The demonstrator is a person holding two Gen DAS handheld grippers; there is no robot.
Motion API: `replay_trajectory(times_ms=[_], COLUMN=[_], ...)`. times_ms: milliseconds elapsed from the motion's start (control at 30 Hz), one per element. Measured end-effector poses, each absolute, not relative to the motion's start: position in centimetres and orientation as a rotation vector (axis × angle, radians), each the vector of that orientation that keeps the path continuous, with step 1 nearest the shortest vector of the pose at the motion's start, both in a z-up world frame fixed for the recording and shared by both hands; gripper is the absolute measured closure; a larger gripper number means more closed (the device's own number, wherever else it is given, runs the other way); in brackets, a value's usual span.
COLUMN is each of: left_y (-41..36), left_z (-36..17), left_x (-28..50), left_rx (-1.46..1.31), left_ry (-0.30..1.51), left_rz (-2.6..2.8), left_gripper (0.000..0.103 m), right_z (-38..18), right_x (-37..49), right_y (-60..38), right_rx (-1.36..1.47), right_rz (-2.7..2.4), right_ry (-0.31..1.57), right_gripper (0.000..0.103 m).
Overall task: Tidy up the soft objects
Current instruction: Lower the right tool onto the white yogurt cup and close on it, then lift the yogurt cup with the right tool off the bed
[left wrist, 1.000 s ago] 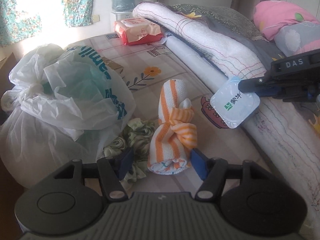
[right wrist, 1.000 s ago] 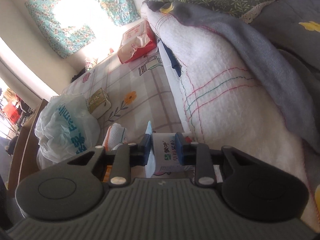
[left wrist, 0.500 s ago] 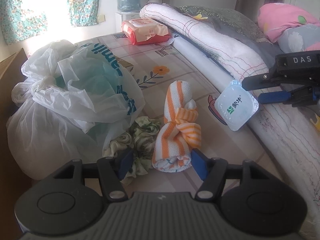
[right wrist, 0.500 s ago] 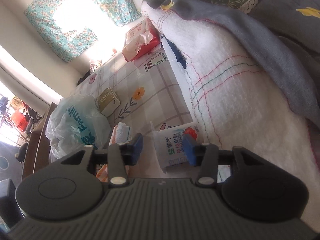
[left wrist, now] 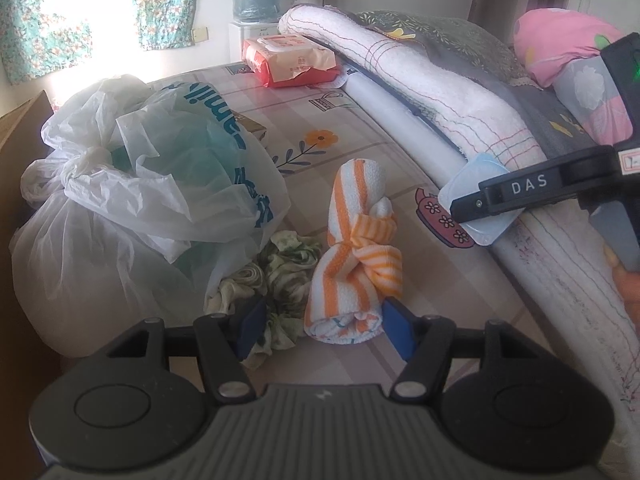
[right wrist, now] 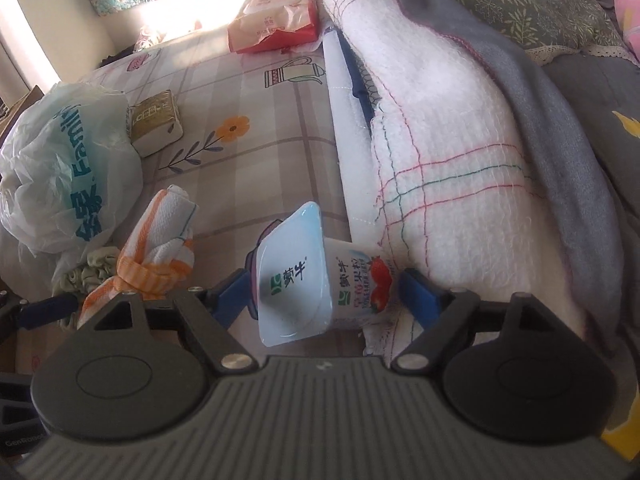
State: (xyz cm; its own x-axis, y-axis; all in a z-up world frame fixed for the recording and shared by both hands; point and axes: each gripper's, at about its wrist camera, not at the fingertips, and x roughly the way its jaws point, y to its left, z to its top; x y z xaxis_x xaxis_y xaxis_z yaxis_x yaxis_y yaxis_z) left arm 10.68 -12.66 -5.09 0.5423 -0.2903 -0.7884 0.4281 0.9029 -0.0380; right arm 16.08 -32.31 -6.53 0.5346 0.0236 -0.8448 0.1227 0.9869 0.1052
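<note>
An orange-and-white striped towel (left wrist: pixel 352 240), tied in a knot, lies on the bed sheet. Its near end sits between the fingers of my left gripper (left wrist: pixel 324 328), which is open; the pads do not press on it. A green scrunchie (left wrist: pixel 284 264) lies just left of the towel. My right gripper (right wrist: pixel 324 296) is opening its jaws around a yogurt cup (right wrist: pixel 316 276). The cup lies on its side against the rolled white blanket (right wrist: pixel 440 140), and both pads stand clear of it. In the left wrist view the right gripper's finger partly covers the cup (left wrist: pixel 476 180).
Tied plastic bags (left wrist: pixel 152 184) bulk up at the left. A red pack of wipes (left wrist: pixel 292 60) lies at the far end of the bed, and a small box (right wrist: pixel 154 122) beside the bags. Blankets and a pink pillow (left wrist: pixel 560 40) fill the right side.
The right gripper's jaws have spread and let go of the yogurt cup, which now rests on its side by the blanket. That gripper has rolled and shifted. The left gripper has stayed put.
</note>
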Motion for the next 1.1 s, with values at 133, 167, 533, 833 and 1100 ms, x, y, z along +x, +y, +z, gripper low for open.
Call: replay_trajectory(times_ms=[133, 167, 533, 833, 1100], left_y=[-12.5, -12.5, -12.3, -12.2, -15.4], left_z=[-5.1, -5.1, -5.1, -3.0, -1.1], left_x=[10.5, 10.4, 10.0, 8.4, 7.4], left_rx=[0.165, 0.165, 0.177, 0.211, 0.222], left_ry=[0.902, 0.901, 0.892, 0.804, 0.726], left_rz=[-0.429, -0.428, -0.433, -0.430, -0.607], left_gripper=[0.037, 0.037, 0.037, 0.037, 0.034], right_z=[-5.7, -5.6, -4.9, -4.1, -2.5], right_x=[15.5, 15.2, 11.0, 10.2, 12.5], right_y=[-34.4, -35.1, -40.7, -38.0, -36.3], right_rx=[0.282, 0.334, 0.847, 0.680, 0.534], right_rz=[-0.054, -0.041, 0.105, 0.109, 0.147], right_ry=[0.976, 0.970, 0.835, 0.844, 0.865], right_gripper=[0.041, 0.041, 0.097, 0.086, 0.041])
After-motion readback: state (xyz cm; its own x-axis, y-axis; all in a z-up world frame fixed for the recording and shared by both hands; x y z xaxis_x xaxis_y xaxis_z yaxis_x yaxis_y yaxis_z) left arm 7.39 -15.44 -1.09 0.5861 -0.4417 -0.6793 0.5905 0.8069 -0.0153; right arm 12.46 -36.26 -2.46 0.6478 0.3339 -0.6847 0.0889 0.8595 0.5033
